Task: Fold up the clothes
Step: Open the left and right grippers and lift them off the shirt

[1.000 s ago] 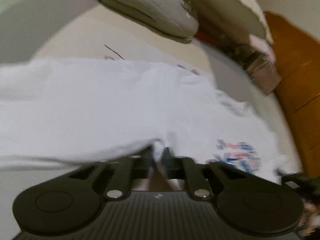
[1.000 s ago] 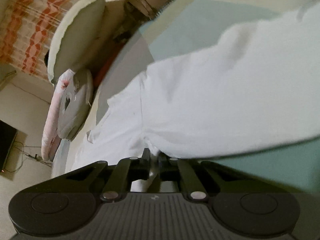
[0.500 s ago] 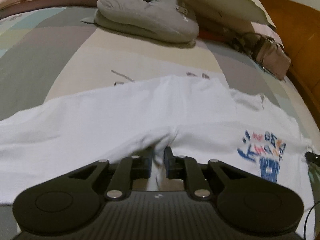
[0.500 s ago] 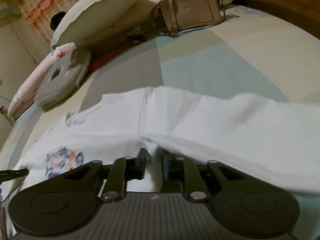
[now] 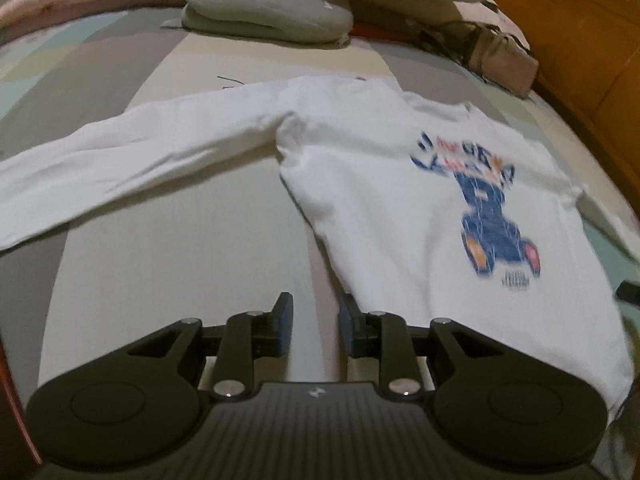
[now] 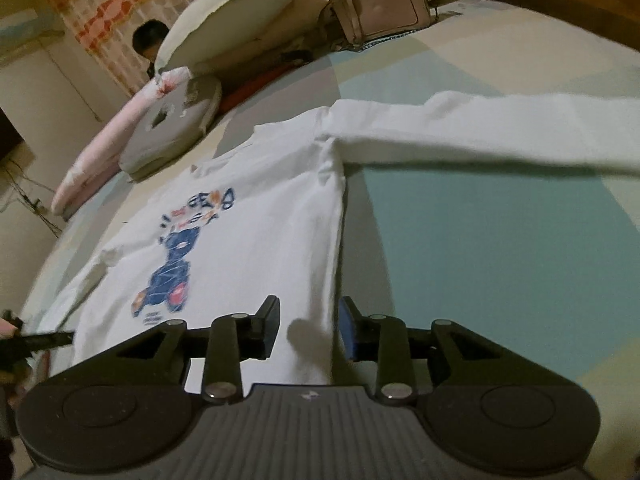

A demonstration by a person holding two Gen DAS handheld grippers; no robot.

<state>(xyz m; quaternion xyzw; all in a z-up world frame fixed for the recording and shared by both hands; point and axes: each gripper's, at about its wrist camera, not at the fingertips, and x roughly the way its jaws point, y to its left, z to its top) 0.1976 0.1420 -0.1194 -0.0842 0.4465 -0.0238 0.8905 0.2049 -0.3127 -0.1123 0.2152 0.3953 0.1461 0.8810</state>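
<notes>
On the bed [image 5: 180,240], w/ its patchwork cover in grey, cream and teal, I've got the white long-sleeve shirt [image 5: 380,184] lying flat, front up, blue bear print [image 5: 488,216] showing. Both sleeves are spread out sideways: one runs off left in my left cam, the other off right in my right cam. My left gripper [image 5: 314,316] has its jaws apart, nothing between them, just beside the shirt's side seam near the hem. My right gripper [image 6: 308,320] is also spread wide, empty, straddling the opposite side edge of the shirt [image 6: 240,240]. At the far end of the bed: grey cushion [image 5: 268,16], pale pillow [image 6: 232,20], beige handbag [image 6: 384,8]. Left cam is a bit blurred.
</notes>
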